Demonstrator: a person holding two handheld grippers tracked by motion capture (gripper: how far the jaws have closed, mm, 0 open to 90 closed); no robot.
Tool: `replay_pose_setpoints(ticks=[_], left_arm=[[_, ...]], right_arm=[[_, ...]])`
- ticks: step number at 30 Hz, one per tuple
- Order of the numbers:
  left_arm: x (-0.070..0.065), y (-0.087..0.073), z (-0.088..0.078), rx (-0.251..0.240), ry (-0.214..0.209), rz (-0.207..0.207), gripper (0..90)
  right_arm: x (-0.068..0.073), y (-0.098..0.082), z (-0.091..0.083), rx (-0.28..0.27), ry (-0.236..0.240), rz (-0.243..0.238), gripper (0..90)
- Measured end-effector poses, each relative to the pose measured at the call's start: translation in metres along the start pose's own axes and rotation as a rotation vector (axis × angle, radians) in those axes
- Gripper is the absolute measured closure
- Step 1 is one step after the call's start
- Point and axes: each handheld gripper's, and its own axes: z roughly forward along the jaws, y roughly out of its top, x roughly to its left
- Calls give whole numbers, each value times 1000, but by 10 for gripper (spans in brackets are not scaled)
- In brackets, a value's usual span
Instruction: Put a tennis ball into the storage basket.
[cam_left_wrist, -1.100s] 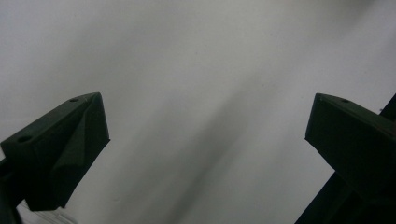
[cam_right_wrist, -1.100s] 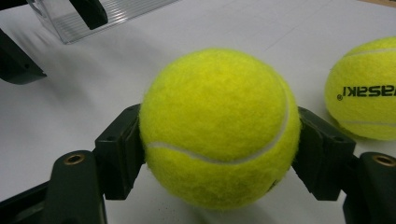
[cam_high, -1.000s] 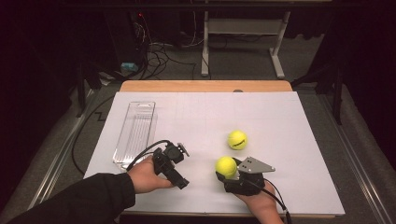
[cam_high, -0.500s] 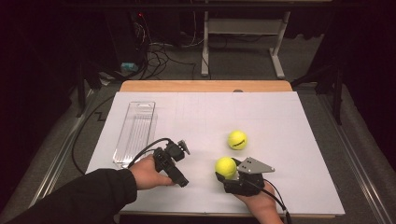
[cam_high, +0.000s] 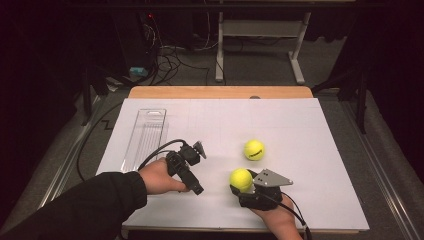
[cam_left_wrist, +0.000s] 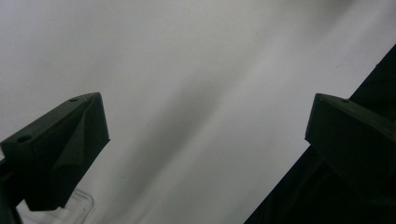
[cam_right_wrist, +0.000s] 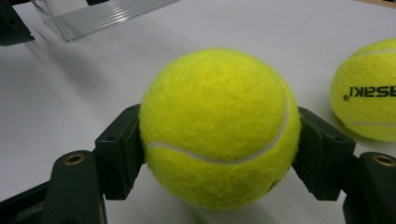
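Since the earlier pictures the left gripper (cam_high: 186, 167) has lifted a little off the white table (cam_high: 310, 130), while the right gripper (cam_high: 240, 181) has kept its place and its hold. The right gripper's jaws are clamped on a tennis ball (cam_high: 240, 179) at the near edge of the table, one pad on each side of it. A second tennis ball (cam_high: 254, 149) lies free just beyond it. The right gripper view adds black lettering on that second ball (cam_right_wrist: 369, 91) and the seam on the held one (cam_right_wrist: 217, 128). The left gripper view shows its jaws spread wide over bare table with nothing between them, and a corner of the clear tray (cam_left_wrist: 70, 212)
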Motion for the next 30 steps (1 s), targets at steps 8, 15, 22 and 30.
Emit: replay_pose_setpoints(ticks=[8, 15, 22, 30], left_arm=[[3, 0, -9, -20, 8, -1, 4], [5, -2, -18, -36, 5, -9, 4], [9, -3, -22, -42, 5, -18, 4], [12, -2, -26, -40, 4, -27, 4]], right_arm=[[2, 4, 5, -5, 9, -10, 273], [7, 10, 10, -17, 20, -25, 273], [11, 18, 16, -32, 32, -37, 273], [16, 28, 30, -34, 51, -61, 273]])
